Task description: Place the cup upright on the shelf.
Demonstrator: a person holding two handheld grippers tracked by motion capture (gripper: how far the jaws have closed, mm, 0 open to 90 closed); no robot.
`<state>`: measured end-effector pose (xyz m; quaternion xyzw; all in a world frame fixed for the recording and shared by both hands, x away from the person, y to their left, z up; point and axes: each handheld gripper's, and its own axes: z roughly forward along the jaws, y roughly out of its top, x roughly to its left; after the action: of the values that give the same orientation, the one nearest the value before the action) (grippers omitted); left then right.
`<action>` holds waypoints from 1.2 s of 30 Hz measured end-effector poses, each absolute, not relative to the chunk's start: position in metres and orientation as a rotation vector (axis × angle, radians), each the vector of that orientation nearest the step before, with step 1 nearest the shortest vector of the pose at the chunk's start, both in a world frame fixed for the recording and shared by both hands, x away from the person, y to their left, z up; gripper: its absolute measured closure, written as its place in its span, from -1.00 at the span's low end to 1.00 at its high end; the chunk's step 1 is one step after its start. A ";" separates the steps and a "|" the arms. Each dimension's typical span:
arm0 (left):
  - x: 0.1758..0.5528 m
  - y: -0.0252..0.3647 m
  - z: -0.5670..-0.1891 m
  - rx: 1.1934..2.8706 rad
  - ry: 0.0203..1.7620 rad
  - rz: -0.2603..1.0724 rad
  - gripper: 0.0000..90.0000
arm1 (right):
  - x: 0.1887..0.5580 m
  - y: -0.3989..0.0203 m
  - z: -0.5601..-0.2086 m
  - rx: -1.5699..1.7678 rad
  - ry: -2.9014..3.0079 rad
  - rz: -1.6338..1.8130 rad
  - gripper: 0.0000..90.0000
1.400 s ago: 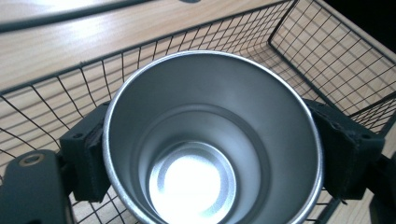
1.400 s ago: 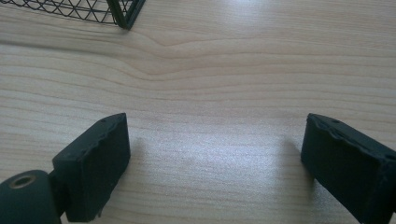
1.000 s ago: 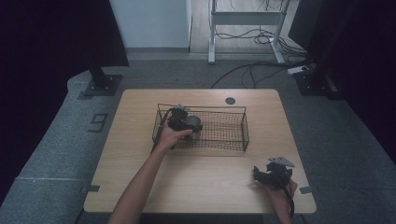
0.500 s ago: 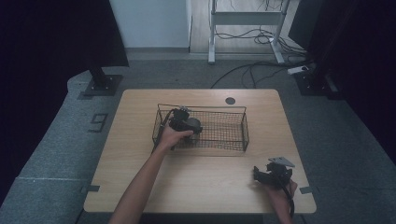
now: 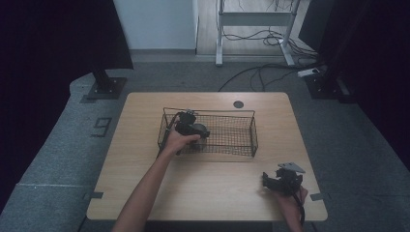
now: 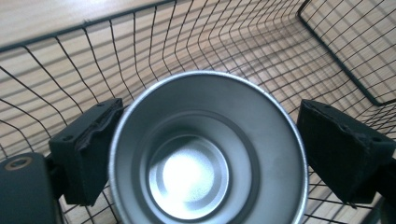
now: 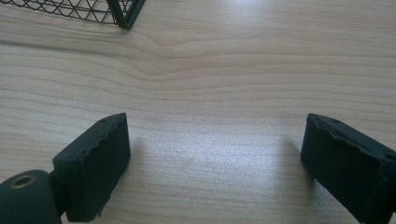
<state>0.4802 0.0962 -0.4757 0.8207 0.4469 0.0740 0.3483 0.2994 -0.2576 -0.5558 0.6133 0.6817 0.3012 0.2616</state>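
The left gripper (image 5: 192, 129) hangs inside the left end of the wire basket (image 5: 241, 142), which sits on the middle of the wooden table (image 5: 145, 159). In the left gripper view a metal cup (image 6: 208, 149) stands upright between the two black pads (image 6: 91, 151), its open mouth facing the camera and its shiny bottom visible inside. The left pad sits right against the cup's rim, while the right pad stands a little clear of it, with a thin gap showing. The jaws have just been opening, so the cup is between them but no longer squeezed. The cup rests within the basket, close to the basket's left wall, with the mesh floor and long side wall running away behind it.

The right gripper (image 5: 280, 181) is well apart from the basket, near the table's front right corner, held low over the bare wood. In the right gripper view its pads (image 7: 93, 165) stand wide apart with nothing between them, and a corner of the basket shows at the top edge.
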 end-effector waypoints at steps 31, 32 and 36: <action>0.403 0.159 -0.439 1.972 0.980 0.250 -0.76 | 0.299 -0.257 -0.556 1.664 1.842 0.815 -0.82; 0.399 0.161 -0.439 1.969 0.978 0.251 -0.76 | 0.299 -0.257 -0.556 1.664 1.842 0.816 -0.82; 0.386 0.168 -0.442 1.964 0.967 0.262 -0.74 | 0.299 -0.257 -0.556 1.663 1.843 0.815 -0.82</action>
<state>0.3855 0.1677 -0.4421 0.7948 0.3914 0.1061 0.4514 0.2994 -0.2575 -0.5557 0.6144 0.6809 0.3011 0.2612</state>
